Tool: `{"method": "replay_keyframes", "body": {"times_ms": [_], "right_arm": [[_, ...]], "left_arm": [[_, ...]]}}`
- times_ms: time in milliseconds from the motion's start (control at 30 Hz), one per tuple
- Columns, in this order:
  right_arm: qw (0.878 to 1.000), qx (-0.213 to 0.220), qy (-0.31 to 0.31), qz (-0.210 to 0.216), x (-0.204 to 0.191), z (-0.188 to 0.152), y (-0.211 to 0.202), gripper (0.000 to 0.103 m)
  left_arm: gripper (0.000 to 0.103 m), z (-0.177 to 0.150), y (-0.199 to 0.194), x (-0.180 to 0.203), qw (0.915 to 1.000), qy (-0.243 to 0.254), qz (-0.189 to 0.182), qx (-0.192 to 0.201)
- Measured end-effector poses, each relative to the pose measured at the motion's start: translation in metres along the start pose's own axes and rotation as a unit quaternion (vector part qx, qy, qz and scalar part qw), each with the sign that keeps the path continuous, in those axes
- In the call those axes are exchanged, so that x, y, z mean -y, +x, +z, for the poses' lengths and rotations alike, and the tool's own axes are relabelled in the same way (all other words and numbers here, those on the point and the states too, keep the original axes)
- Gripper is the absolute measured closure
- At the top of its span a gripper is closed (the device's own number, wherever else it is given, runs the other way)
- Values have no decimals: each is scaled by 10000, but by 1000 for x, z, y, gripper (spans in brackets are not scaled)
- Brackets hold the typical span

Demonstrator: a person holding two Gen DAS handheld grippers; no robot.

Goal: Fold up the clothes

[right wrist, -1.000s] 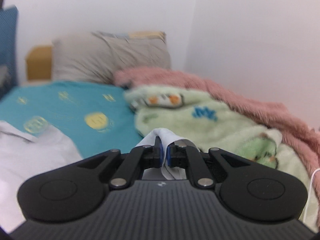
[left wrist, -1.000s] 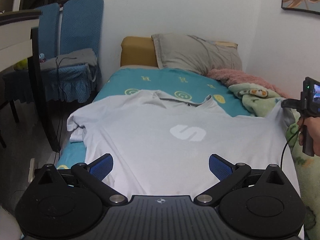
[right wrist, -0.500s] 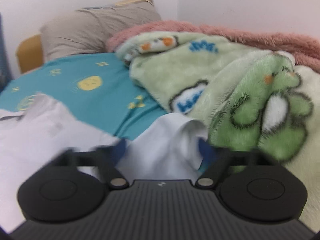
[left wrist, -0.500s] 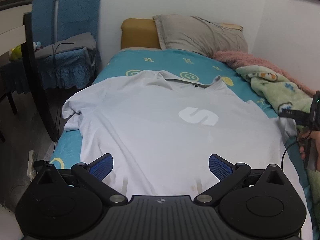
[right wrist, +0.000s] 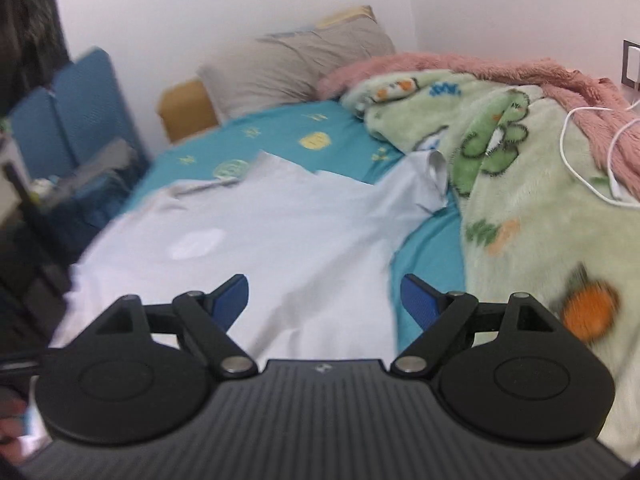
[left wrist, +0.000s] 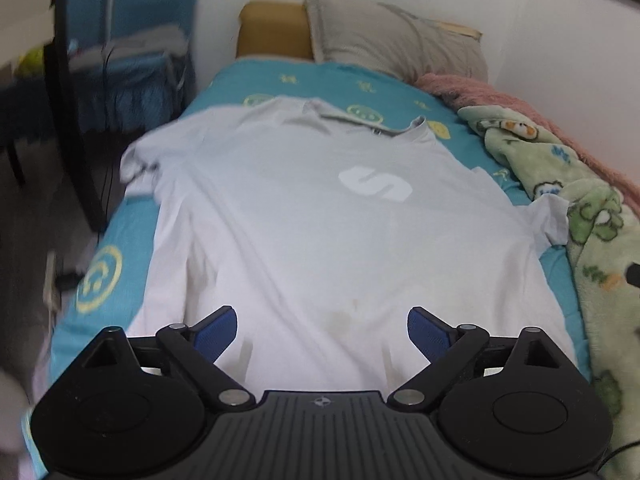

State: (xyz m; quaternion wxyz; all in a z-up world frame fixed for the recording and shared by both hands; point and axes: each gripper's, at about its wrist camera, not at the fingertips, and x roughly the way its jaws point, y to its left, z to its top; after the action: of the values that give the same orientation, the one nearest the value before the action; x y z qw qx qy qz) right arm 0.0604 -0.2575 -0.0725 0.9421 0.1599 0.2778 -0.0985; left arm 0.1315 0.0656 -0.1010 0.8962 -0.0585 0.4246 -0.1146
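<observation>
Shirt point(left wrist: 304, 220): smooth matt cloth. Green blanket point(right wrist: 532, 208): fluffy fleece. Left gripper point(left wrist: 322, 330): matt black plastic, ribbed blue pads point(left wrist: 214, 332).

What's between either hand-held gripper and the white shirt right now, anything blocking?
Nothing visible. The left hand-held gripper and the right hand-held gripper are both open, with the white shirt lying flat directly ahead. The green blanket sits beside the right sleeve, touching its edge, not covering the shirt.

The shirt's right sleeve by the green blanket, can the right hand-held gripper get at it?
Probably yes. The right hand-held gripper is open and empty, and the sleeve lies ahead, uncovered, its edge against the green blanket.
</observation>
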Motion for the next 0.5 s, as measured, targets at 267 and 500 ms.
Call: {"method": "replay_keyframes", "body": {"times_ms": [267,500], "right_arm": [[9970,298,650,294,18,-14,-43,18],[9896,-25,1352,498,43,-19,-20,18]], "left_arm": [[10,-8,-24,-52,9924,-282,394,-1129],[14,-3,-34,-97,9773,389,579,-2003]]}}
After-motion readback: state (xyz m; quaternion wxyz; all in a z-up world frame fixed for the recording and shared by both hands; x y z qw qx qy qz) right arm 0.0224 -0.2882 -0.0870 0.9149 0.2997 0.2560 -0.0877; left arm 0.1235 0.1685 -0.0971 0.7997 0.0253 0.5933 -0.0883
